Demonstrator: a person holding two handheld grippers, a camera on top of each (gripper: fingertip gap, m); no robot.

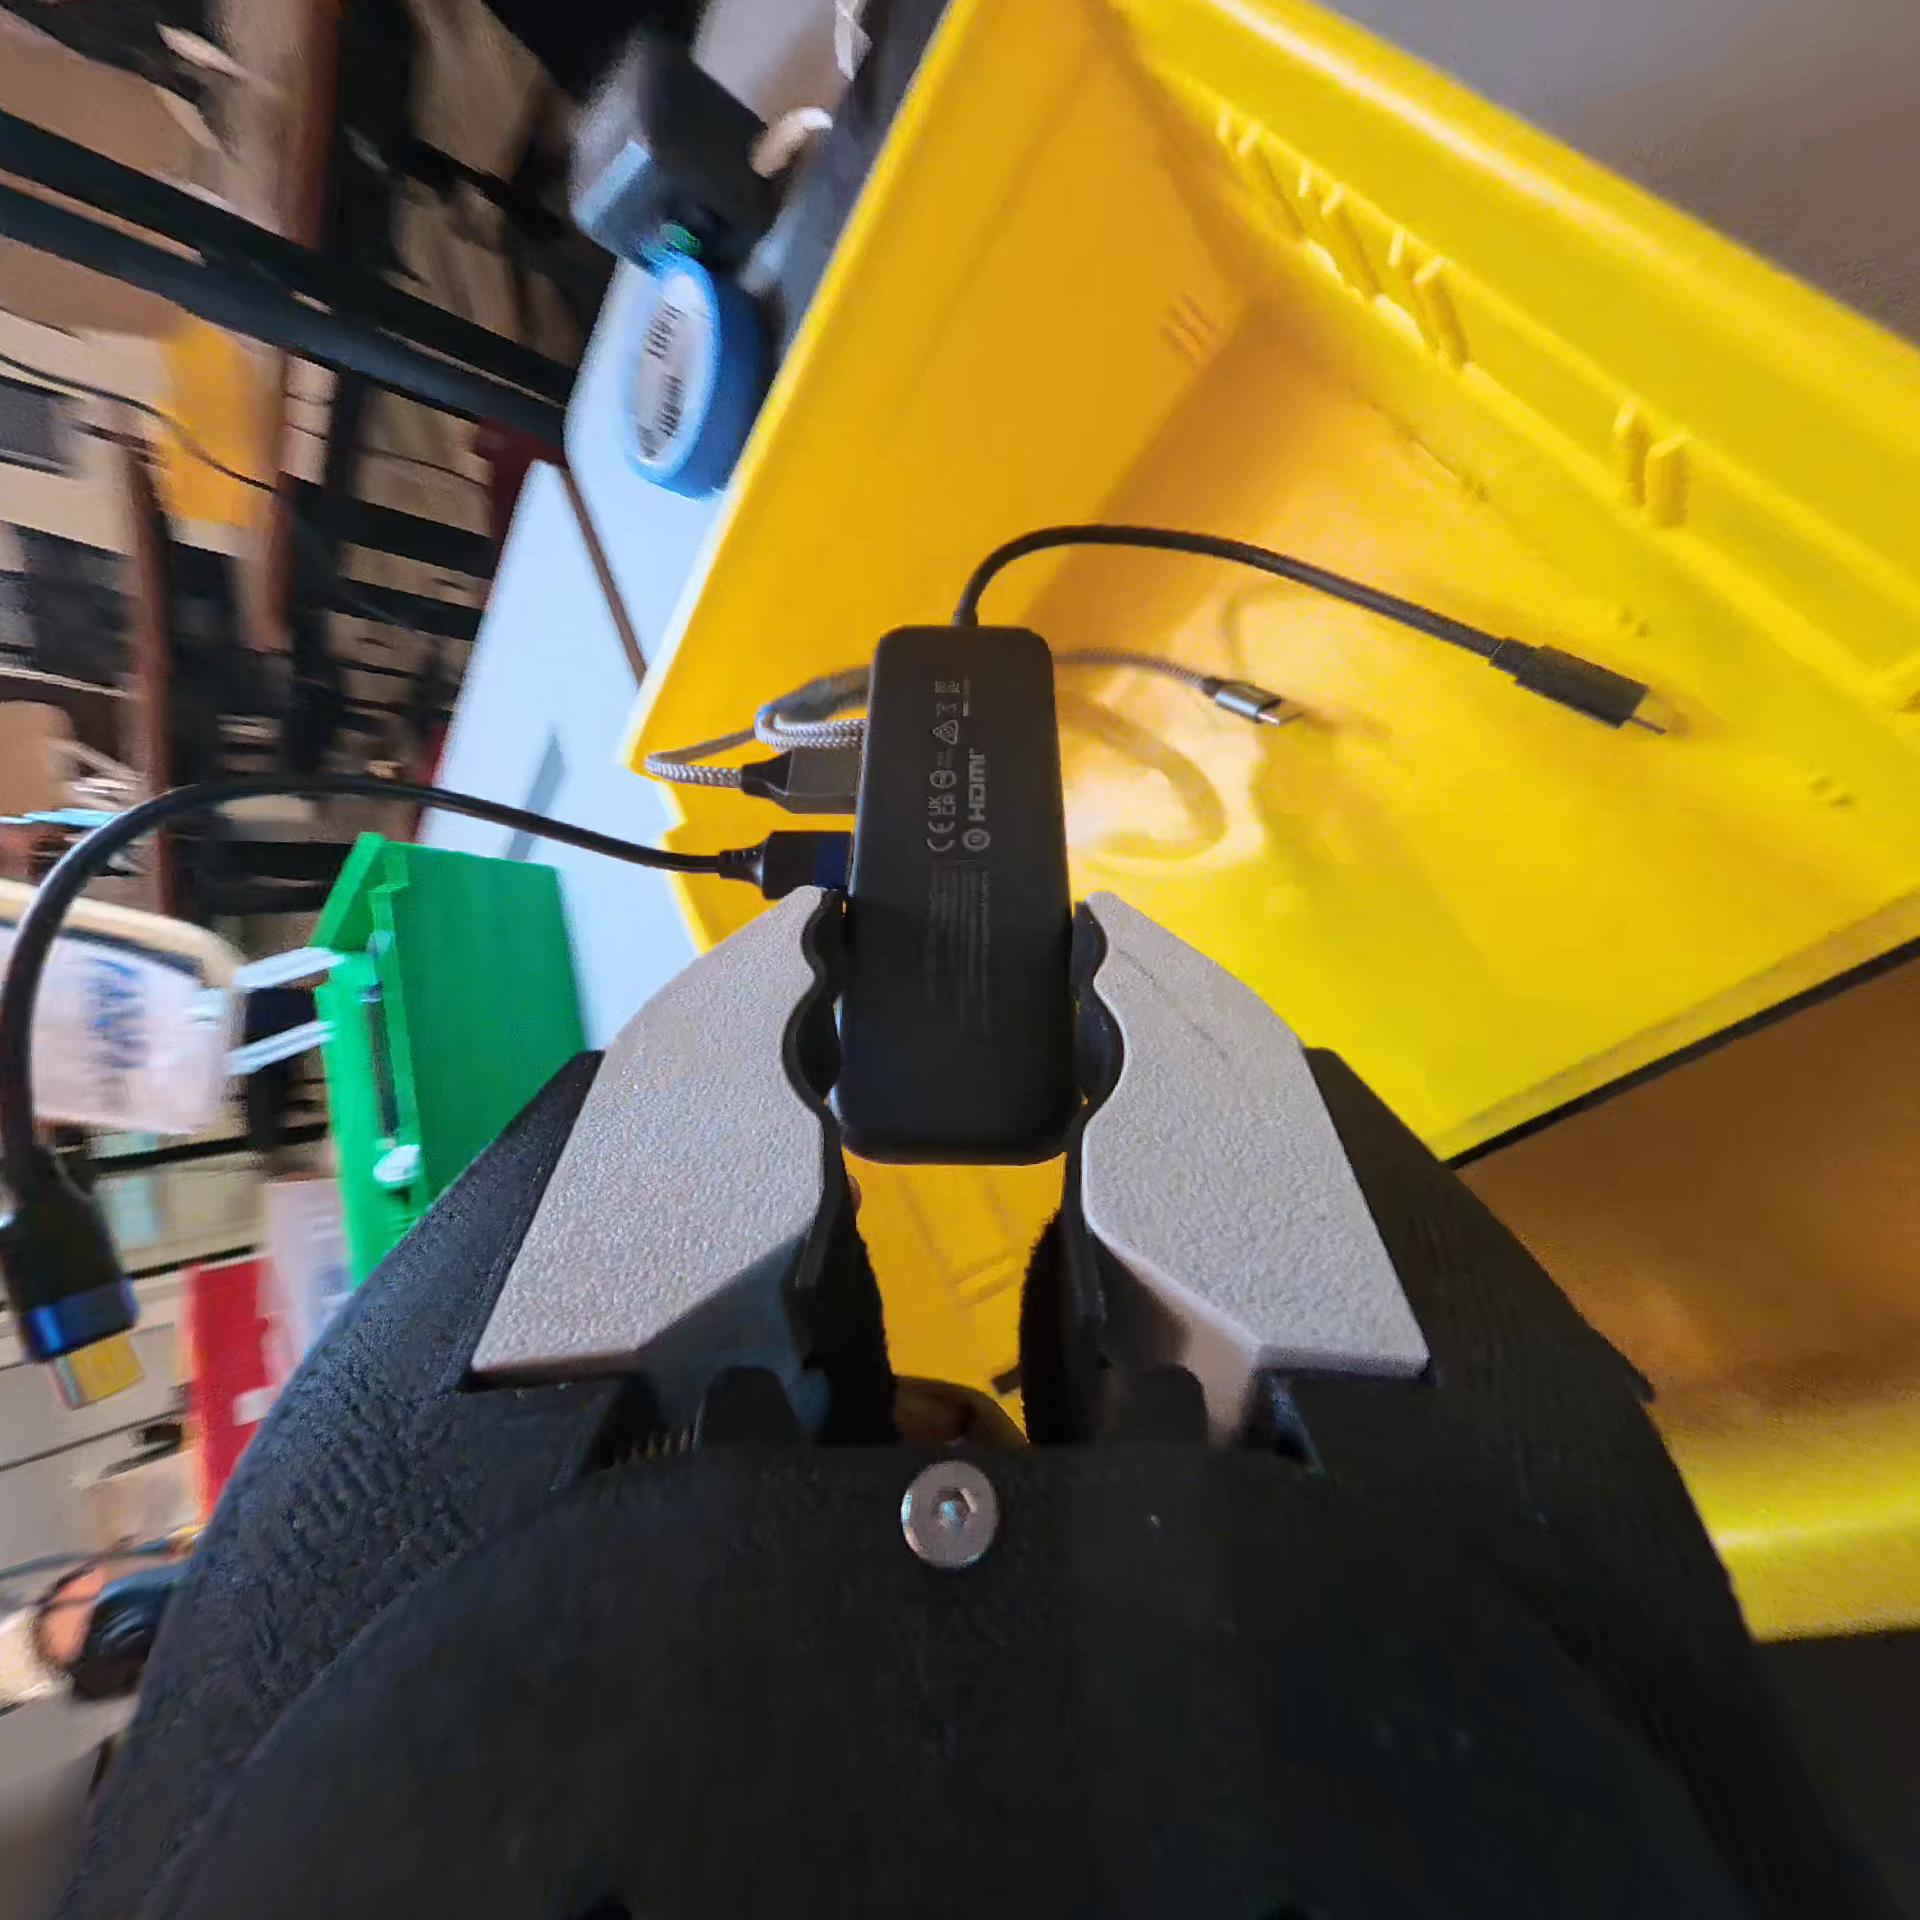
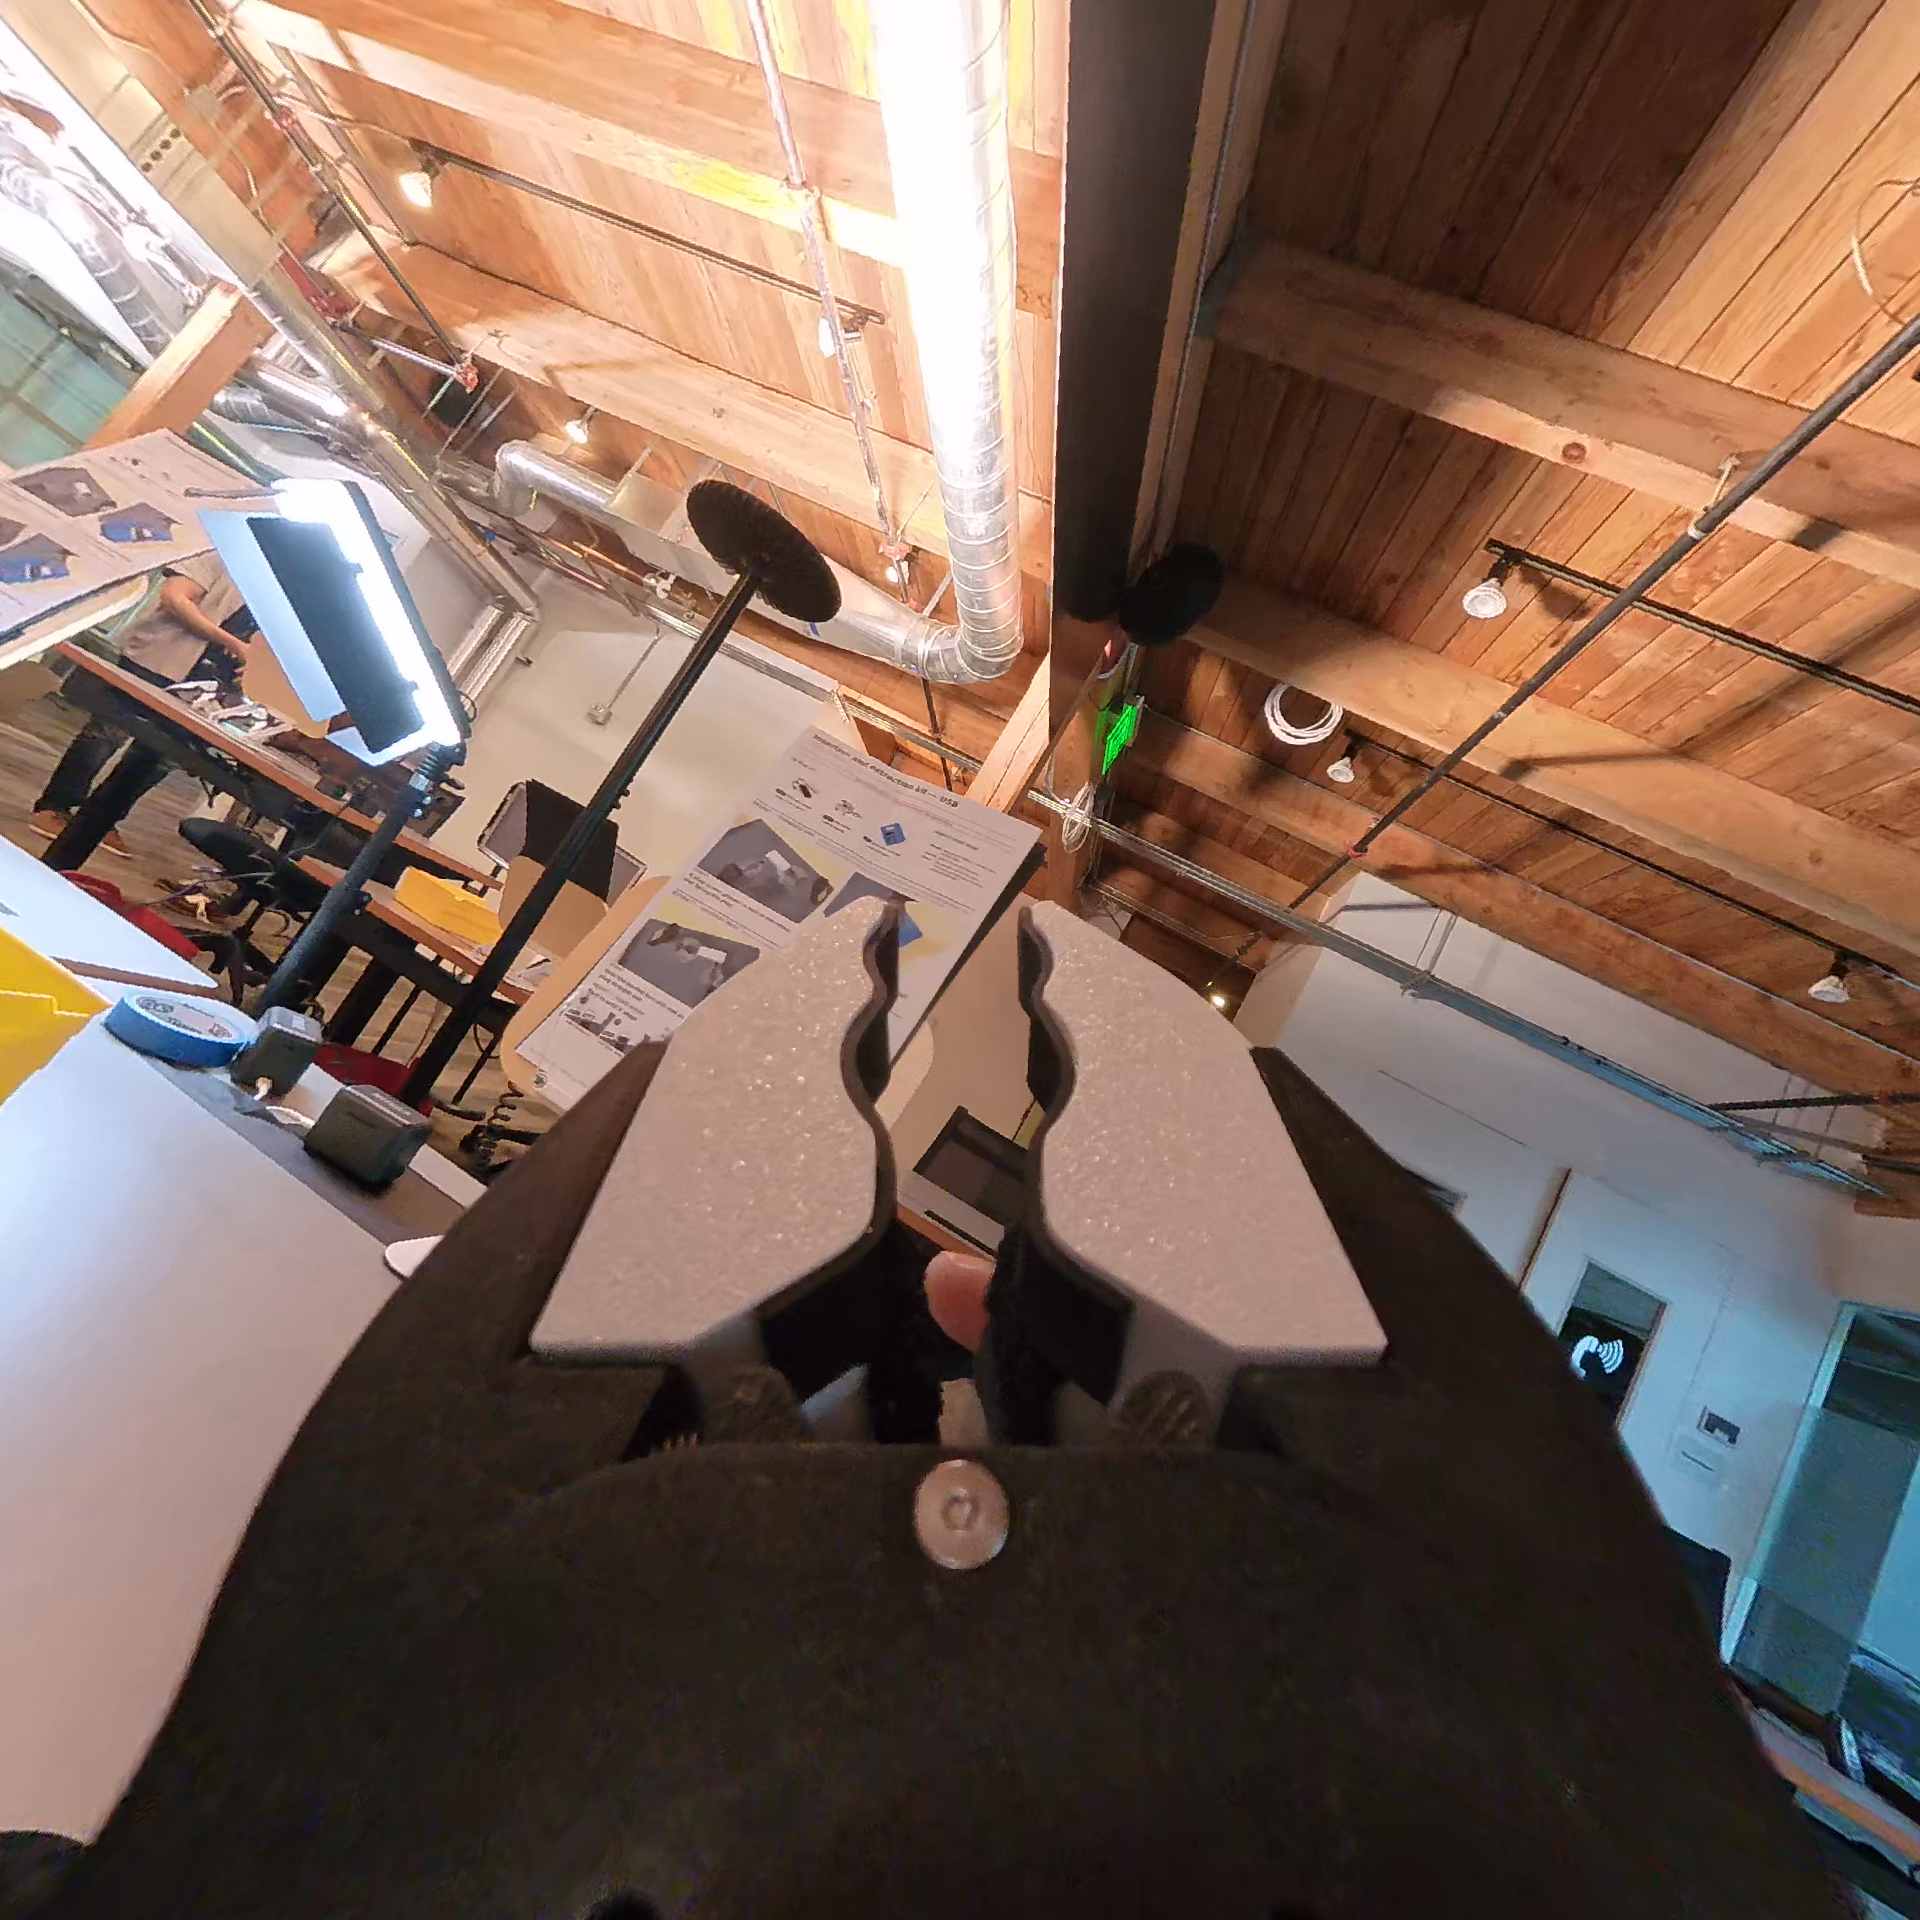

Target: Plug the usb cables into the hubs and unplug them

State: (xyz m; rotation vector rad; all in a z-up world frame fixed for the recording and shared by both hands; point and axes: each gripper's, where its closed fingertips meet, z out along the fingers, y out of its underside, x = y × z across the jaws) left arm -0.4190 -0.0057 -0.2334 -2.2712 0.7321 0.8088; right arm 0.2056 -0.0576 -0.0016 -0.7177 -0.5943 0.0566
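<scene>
Hub: slim black rectangular plastic USB hub (image 1: 956, 883) sits clamped between the fingers of the left gripper (image 1: 956, 935), held up above the yellow plastic bin (image 1: 1299, 364), its own black tail cable (image 1: 1247, 561) trailing to the far right.
Cables in place: a grey braided USB cable (image 1: 758, 738) and a black USB cable (image 1: 416, 800) are both seated in ports on the hub's left side; the black one loops away left to a blue-tipped plug (image 1: 73, 1299) hanging free.
Left gripper: closed narrowly on the hub's near end, grip looks firm.
Right gripper: the right gripper (image 2: 956, 935) holds nothing, jaws a small gap apart, and points up toward the wooden ceiling (image 2: 1455, 312), well away from the hub.
Step in hand: seemingly the turn between plugging and unplugging, with two plugs already in.
Next move: probably bring the right gripper down to the hub's left side, pinch one plug body rather than its cord, and pull straight out along the port while the left gripper braces.
Surface: white surface (image 2: 156, 1299) at left carries a blue tape roll (image 2: 177, 1023).
</scene>
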